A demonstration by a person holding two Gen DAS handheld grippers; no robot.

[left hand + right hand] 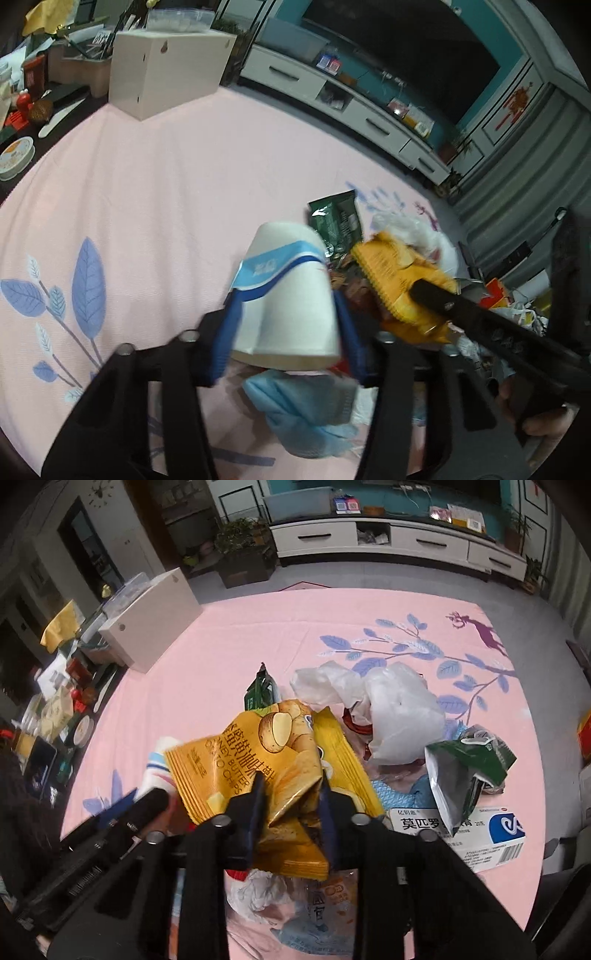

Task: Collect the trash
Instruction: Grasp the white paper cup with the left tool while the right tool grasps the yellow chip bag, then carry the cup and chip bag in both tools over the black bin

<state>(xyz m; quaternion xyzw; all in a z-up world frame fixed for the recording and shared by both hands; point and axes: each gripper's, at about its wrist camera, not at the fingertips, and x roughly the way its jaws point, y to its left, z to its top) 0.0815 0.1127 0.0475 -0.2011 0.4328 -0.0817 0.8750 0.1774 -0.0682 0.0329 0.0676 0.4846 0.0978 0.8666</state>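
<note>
Two hand-held grippers work at a heap of litter on a pink cloth [258, 627] printed with blue leaves. The left gripper [282, 325] pinches a white paper cup [288, 295] with a blue band; its blue pads [225, 332] press on opposite sides of the cup wall near the open rim, the cup's base pointing away from the camera. The right gripper [290, 805] is nearly pressed together on a crumpled yellow chip bag [266, 760], gathering a fold of foil between its dark pads. In the left view the same bag [402, 284] lies just beside the cup, with the right gripper's black finger across it.

Remaining litter includes a white plastic bag [399, 716], a torn green packet [469, 771], a second green packet [336, 221], a medicine box [491, 838] and a blue cloth-like item [299, 417] under the cup.

For a sound lift, the cup appears best held lightly: a thin wall buckles under a hard squeeze and may slip out. The chip bag is gripped by one fold only, so it will likely swing and may spill crumbs; a steady, level carry is advisable. With both loads so close, the hands should separate before moving off. No bin is visible in either view.
</note>
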